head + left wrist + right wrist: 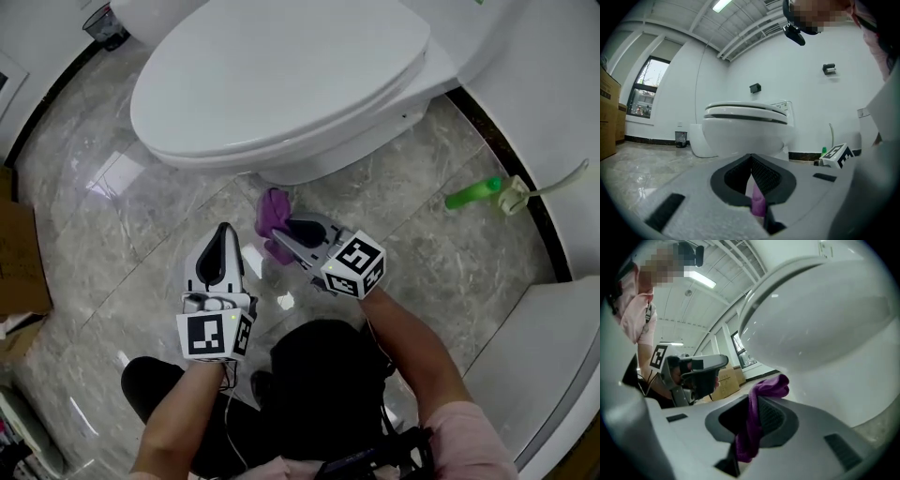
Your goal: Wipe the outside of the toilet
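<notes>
- My right gripper (283,227) is clenched on a purple cloth (272,212). In the right gripper view the jaws pinch the cloth (752,425) along its length, with a bunched end sticking out past the tips and a tail hanging down at the base.
- The cloth is low down at the front of the toilet (281,80), by the foot of the pedestal and under the overhang of the bowl. From the right gripper view the bunched end is very near the white bowl (820,324), but I cannot tell if it touches.
- My left gripper (223,232) is just to the left of the right one, apart from the cloth, pointing at the toilet. Its jaws (751,157) are pressed together at the tips. A thin pinkish-purple sliver shows in the slit lower down, and I cannot make out what it is.
- The toilet lid is down. In the left gripper view the toilet (745,126) stands straight ahead, beyond the jaws.
- Both grippers are low over the grey marble floor (422,248).
- A green bottle (473,192) lies on the floor by the right wall, well apart from the grippers.
- A small dark bin (101,21) stands in the far left corner, beyond the toilet.
- A cardboard box (19,258) sits at the left edge.
</notes>
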Tool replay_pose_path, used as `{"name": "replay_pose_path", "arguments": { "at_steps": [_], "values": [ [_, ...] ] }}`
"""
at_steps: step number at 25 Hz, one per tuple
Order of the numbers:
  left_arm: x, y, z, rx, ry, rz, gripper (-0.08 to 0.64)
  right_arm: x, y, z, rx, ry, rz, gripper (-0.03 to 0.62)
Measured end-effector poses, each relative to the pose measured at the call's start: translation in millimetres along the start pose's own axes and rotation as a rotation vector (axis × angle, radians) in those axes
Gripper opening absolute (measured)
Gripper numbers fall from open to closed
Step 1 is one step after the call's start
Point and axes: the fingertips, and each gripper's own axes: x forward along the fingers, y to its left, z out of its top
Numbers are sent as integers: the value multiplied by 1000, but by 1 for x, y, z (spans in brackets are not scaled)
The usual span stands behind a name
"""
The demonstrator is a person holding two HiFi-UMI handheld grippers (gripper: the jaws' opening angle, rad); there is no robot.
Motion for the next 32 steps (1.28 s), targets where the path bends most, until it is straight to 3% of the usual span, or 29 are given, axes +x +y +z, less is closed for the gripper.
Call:
{"name": "replay_pose_path", "arguments": {
  "at_steps": [5, 10, 18, 24, 28, 32],
  "values": [
    [17, -46, 9, 17, -13, -100, 8, -63, -16, 34, -32, -71, -177, 63],
    [39, -92, 29, 27, -47, -183, 8, -127, -28, 87, -139, -121, -373, 63],
    [69, -151, 63, 7, -62, -249, 8, -219, -38, 140, -199, -160, -672, 63],
    [83, -176, 85, 25, -67, -253, 8, -253, -40, 152, -228, -193, -760, 63],
    [84, -196, 96, 95, -85, -272, 8, -271, -47, 152, -199, -209, -814, 60],
    [88, -209, 96, 99, -80, -296, 8, -280, -53, 152, -182, -234, -850, 60]
  ]
}}
